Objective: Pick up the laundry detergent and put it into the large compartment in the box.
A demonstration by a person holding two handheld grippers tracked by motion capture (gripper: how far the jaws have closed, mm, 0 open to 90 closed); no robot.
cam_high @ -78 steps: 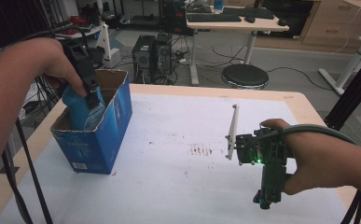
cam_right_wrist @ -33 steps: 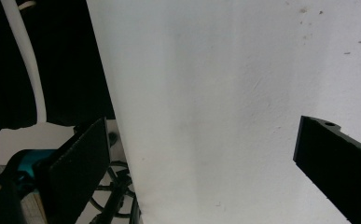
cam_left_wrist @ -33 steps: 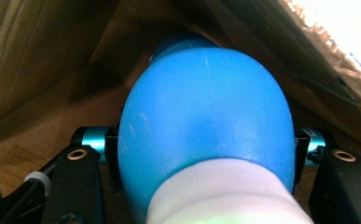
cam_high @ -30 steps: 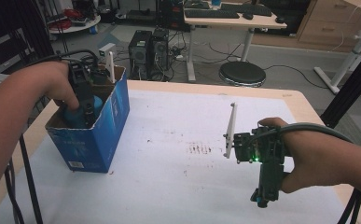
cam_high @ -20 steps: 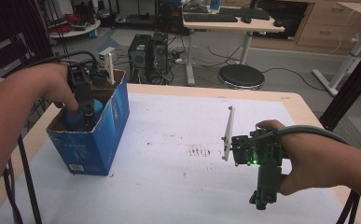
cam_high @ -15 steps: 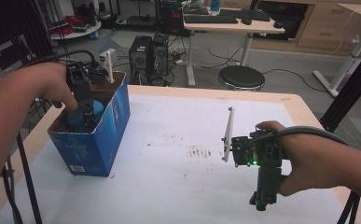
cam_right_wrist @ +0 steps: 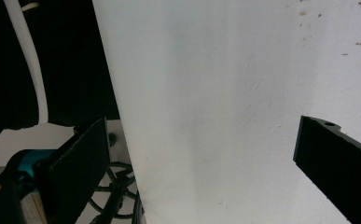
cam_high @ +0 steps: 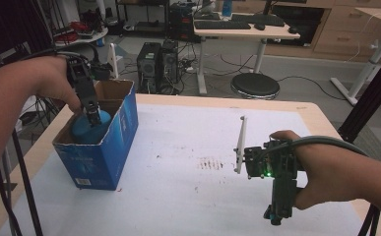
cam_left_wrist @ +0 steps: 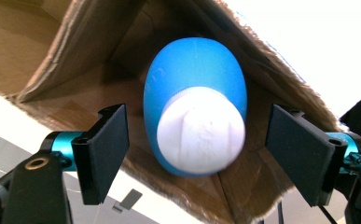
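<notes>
Left gripper (cam_high: 95,118) over the box (cam_high: 99,147), lifted a little from where it sat a second earlier; jaws just opened, spread clear of the blue bottle (cam_left_wrist: 196,105), white cap up. Bottle left standing inside the box, so probably released: placing looked done. Right gripper (cam_high: 276,216) unmoved near the table's right edge, jaws apart on nothing. White, lightly stained table (cam_high: 188,196). Beyond, somewhat blurred: desk, stool, computer towers.
</notes>
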